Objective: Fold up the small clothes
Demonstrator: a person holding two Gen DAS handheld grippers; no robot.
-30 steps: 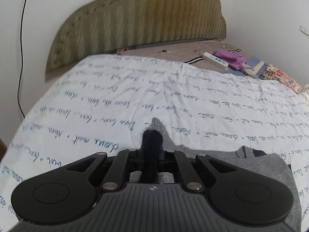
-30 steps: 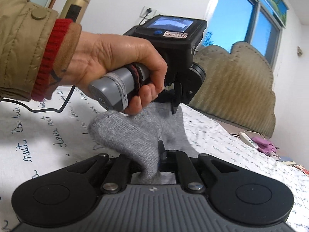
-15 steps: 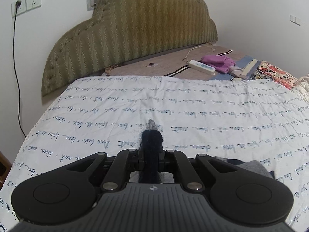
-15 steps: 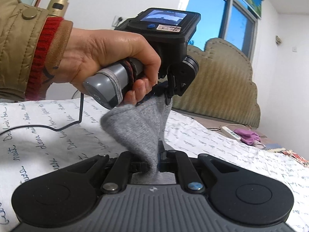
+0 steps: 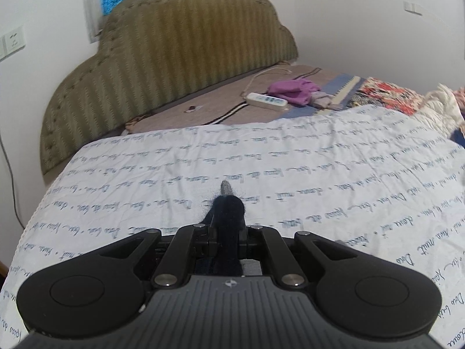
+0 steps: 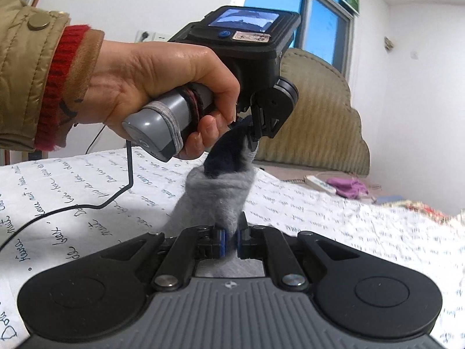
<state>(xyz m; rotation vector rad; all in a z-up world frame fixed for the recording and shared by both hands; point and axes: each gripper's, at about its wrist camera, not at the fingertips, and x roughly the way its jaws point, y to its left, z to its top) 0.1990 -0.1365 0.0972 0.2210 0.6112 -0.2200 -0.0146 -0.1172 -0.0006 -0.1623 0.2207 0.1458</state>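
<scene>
Since a second ago the sock has stretched taut off the bed. At left, a hand holds the left gripper, pinching its fuzzy navy end. At lower centre, the right gripper clamps soft grey knit.

- I see one grey knitted sock with a dark navy end, lifted clear of the bedding.
- It hangs stretched upright: grey end pinched at 6 o'clock, navy end pinched at 12 o'clock.
- The knit looks fuzzy, bunched and creased mid-length.
</scene>
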